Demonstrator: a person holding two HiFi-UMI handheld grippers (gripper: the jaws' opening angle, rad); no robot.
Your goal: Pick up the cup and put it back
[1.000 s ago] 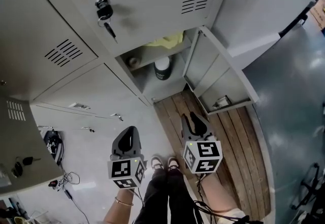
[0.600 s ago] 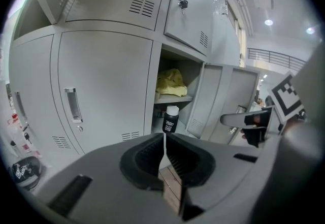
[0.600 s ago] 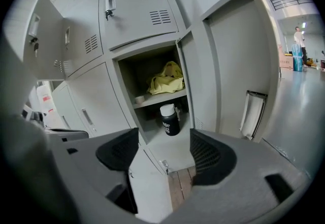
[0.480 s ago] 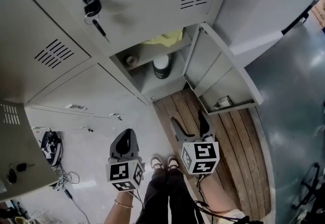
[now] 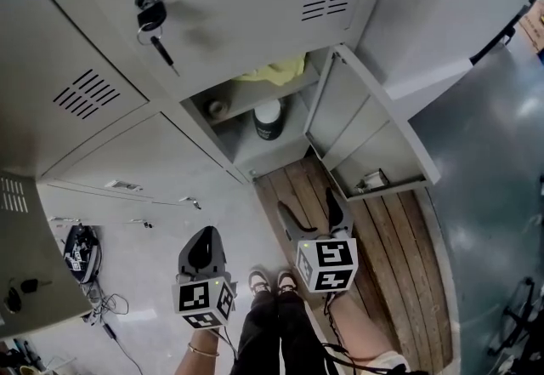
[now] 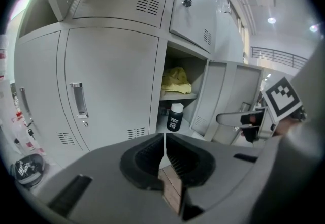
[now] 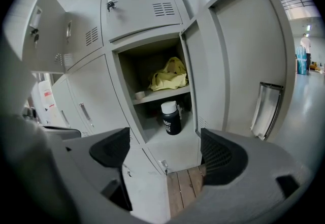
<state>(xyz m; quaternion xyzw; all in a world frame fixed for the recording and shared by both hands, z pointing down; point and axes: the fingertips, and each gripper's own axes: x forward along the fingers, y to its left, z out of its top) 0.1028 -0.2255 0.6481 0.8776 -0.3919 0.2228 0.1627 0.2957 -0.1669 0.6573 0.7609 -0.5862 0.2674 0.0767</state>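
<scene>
The cup (image 5: 268, 119) is a black bottle-shaped one with a white lid, and it stands upright on the floor of the open locker's lower compartment. It also shows in the left gripper view (image 6: 175, 117) and the right gripper view (image 7: 171, 118). Both grippers hang well short of the locker, above the floor. My left gripper (image 5: 202, 247) is shut with nothing in it, its pads (image 6: 152, 154) together. My right gripper (image 5: 312, 216) stands open and its jaws have just been opening; nothing is between its pads (image 7: 222, 154), and the cup lies far beyond them.
The locker door (image 5: 365, 135) swings out to the right. A yellow cloth (image 5: 276, 71) and a small round object (image 5: 217, 108) lie on the shelf above the cup. Keys (image 5: 153, 20) hang from the upper locker. Wooden planks (image 5: 382, 254) cover the floor; gear (image 5: 76, 250) lies left.
The right gripper's jaws went from nearly shut to wide open. Both grippers slid lower in the head view, away from the locker. The left gripper stayed shut.
</scene>
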